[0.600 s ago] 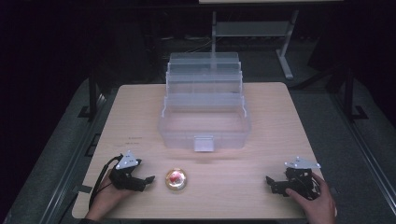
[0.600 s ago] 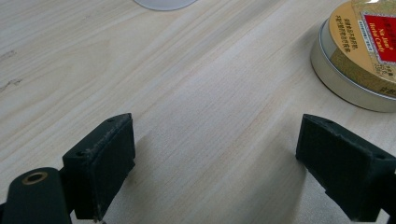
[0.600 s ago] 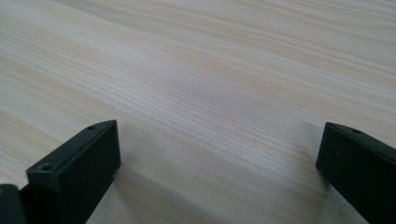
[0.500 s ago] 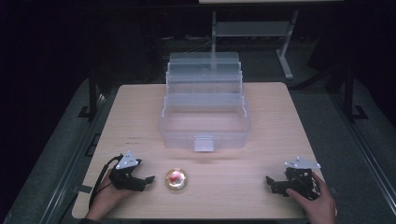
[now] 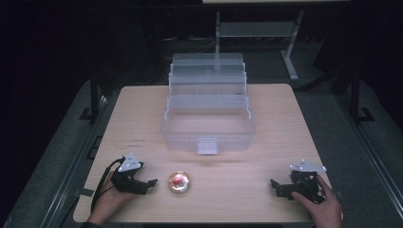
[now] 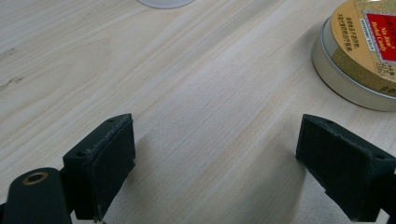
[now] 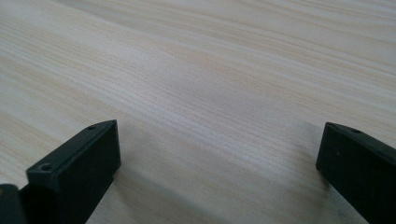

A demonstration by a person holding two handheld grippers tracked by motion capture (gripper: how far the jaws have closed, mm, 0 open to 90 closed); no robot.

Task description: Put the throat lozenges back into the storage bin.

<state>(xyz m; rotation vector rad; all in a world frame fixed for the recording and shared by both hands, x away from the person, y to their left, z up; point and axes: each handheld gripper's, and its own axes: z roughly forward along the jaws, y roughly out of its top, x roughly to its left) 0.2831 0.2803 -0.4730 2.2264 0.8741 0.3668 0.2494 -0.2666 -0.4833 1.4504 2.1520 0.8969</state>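
A small round gold tin (image 5: 179,182) with a red label lies flat on the wooden table (image 5: 142,118), near the front left. My left gripper (image 5: 149,184) rests on the table just left of the tin, open, jaws pointing toward it. In the left gripper view the tin (image 6: 359,56) sits at the upper right, beyond the right jaw, and bare wood lies between the left gripper (image 6: 215,172) jaws. My right gripper (image 5: 277,186) rests at the front right, open, with only wood between its jaws in the right gripper view (image 7: 217,168).
A clear plastic tiered box (image 5: 208,111) stands open at the table's middle, its trays stepped up toward the back and a latch at its front wall. A grey metal stand (image 5: 256,33) rises behind the table. Dark floor surrounds the table.
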